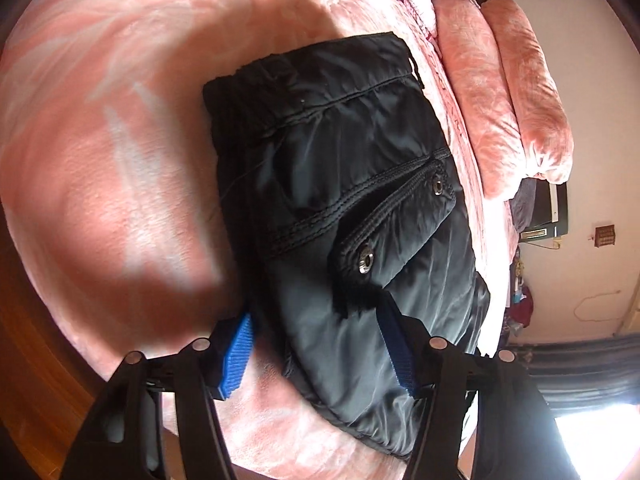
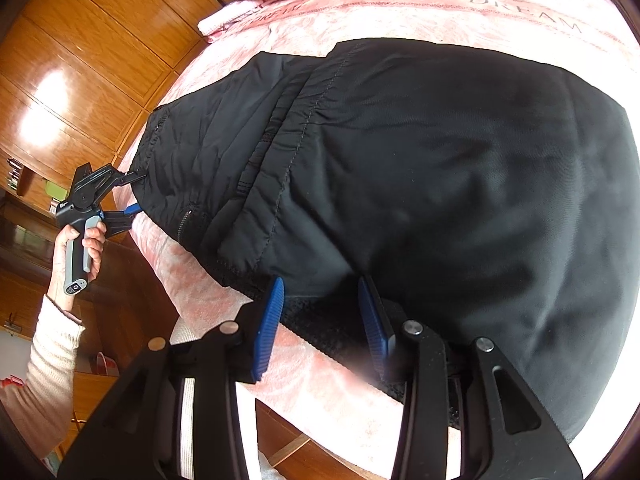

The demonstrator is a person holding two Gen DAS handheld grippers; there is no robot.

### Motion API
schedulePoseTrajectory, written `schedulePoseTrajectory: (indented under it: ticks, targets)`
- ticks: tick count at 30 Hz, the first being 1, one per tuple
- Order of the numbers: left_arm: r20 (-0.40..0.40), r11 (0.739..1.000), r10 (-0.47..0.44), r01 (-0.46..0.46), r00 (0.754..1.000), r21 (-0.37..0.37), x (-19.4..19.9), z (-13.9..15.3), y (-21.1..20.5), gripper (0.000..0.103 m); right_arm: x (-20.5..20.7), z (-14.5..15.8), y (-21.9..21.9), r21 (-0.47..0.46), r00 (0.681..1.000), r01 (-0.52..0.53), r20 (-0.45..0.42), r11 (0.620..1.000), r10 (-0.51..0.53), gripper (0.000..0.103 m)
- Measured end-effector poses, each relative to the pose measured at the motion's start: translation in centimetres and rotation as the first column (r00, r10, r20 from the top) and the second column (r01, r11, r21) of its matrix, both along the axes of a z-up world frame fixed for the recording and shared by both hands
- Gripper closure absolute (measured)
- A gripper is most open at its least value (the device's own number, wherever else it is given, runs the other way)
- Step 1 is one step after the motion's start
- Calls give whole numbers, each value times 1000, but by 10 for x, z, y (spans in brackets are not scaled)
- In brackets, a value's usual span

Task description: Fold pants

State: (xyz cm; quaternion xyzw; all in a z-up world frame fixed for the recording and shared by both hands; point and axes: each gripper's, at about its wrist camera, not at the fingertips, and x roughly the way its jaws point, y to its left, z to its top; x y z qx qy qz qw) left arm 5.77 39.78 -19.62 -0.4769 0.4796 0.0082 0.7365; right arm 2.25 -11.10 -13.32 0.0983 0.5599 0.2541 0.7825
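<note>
From the left wrist view, the black pants (image 1: 344,184) lie folded into a compact bundle on the pink bed (image 1: 120,140), snap pocket flap facing up. The left claw (image 1: 316,340) is spread wide, its blue fingers (image 1: 236,356) straddling the near edge without pinching it.

From the right wrist view, the right claw (image 2: 320,320) stands open at the pants' (image 2: 440,160) edge; the left claw (image 2: 132,196) gapes at the far corner.

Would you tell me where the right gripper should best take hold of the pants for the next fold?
Probably the near edge of the pants, where it overhangs the bed. Come from below the edge, straight ahead; the right gripper is open there, its fingers straddling that hem.
</note>
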Motion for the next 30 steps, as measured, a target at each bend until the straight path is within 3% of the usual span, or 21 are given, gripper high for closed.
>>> schedulePoseTrajectory:
  ticks: [4, 8, 10, 14, 21, 26, 30]
  targets:
    - [7, 999, -32, 31, 999, 37, 16, 5, -17, 48, 1, -2, -1, -3, 1000, 0, -3, 1000, 0, 63]
    - [7, 997, -16, 16, 1000, 74, 21, 9, -25, 76, 2, -2, 0, 1, 1000, -3, -4, 1000, 3, 61]
    - [27, 990, -29, 24, 999, 141, 20, 24, -34, 88, 1, -3, -1, 4, 1000, -5, -3, 1000, 5, 61]
    - [84, 950, -80, 50, 993, 309, 21, 63, -66, 90, 1, -3, -1, 10, 1000, -2, -5, 1000, 2, 61]
    - [175, 888, -208, 111, 962, 447, 22, 118, -122, 90, 0, -1, -5, 29, 1000, 9, -6, 1000, -9, 61]
    - [199, 817, -330, 173, 923, 550, 19, 144, -167, 90, -2, 3, -9, 40, 1000, 20, -5, 999, -20, 61]
    - [182, 713, -475, 255, 861, 653, 15, 158, -223, 90, -4, 10, -20, 47, 999, 50, 12, 998, -50, 61]
